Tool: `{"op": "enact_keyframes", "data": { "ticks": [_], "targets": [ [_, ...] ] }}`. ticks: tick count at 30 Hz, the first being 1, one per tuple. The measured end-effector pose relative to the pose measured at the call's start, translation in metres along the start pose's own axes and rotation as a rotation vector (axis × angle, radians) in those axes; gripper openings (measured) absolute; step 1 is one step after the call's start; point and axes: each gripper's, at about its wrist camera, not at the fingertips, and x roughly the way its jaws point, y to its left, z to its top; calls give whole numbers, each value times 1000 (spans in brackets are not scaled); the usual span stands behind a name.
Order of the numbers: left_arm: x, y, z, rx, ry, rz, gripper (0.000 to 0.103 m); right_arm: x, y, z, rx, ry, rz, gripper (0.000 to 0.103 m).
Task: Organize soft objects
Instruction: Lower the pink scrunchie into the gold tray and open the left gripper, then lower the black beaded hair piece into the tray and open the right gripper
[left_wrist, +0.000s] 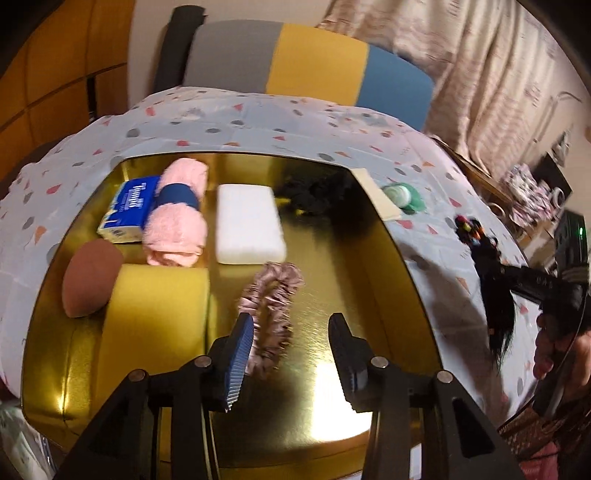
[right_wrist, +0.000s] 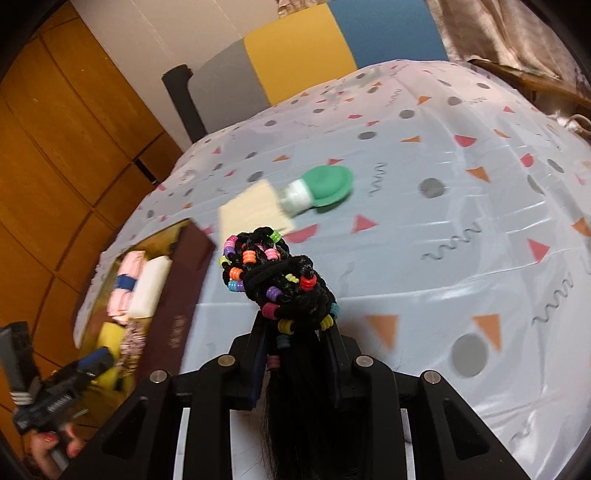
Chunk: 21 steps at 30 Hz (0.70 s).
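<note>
A gold box (left_wrist: 384, 280) lies open on the table and holds soft items: a pink rolled towel (left_wrist: 177, 218), a white sponge (left_wrist: 249, 225), a yellow sponge (left_wrist: 155, 306), a brown puff (left_wrist: 90, 282), a tissue pack (left_wrist: 127, 208), a black item (left_wrist: 317, 192) and a pink scrunchie (left_wrist: 267, 306). My left gripper (left_wrist: 291, 354) is open just above the scrunchie's near end. My right gripper (right_wrist: 295, 354) is shut on a black hairpiece with coloured beads (right_wrist: 277, 277), held above the table right of the box (right_wrist: 173, 317); it also shows in the left wrist view (left_wrist: 480, 258).
A patterned cloth (right_wrist: 443, 258) covers the table. A green-capped white item (right_wrist: 317, 188) and a cream pad (right_wrist: 255, 210) lie on the cloth beyond the box's far right corner. A grey, yellow and blue chair back (left_wrist: 306, 62) stands behind the table.
</note>
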Motion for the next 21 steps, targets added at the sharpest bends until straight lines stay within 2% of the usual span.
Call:
{"op": "enact_keyframes", "data": {
  "ticks": [8,15,18,21],
  "targets": [
    [-11,6,-6,-8,-33,-30,42,-4,78,4,-52,22,113,27],
    [-20,26,-4,-42,-53,-21,42,15,144,3,-42,71,225,27],
    [-25,34,-4,-54,-67,-8,42,28,165,2,-24,92,248,27],
    [-26,42,-3,-70,-67,-4,42,42,180,2,-13,101,230,27]
  ]
}}
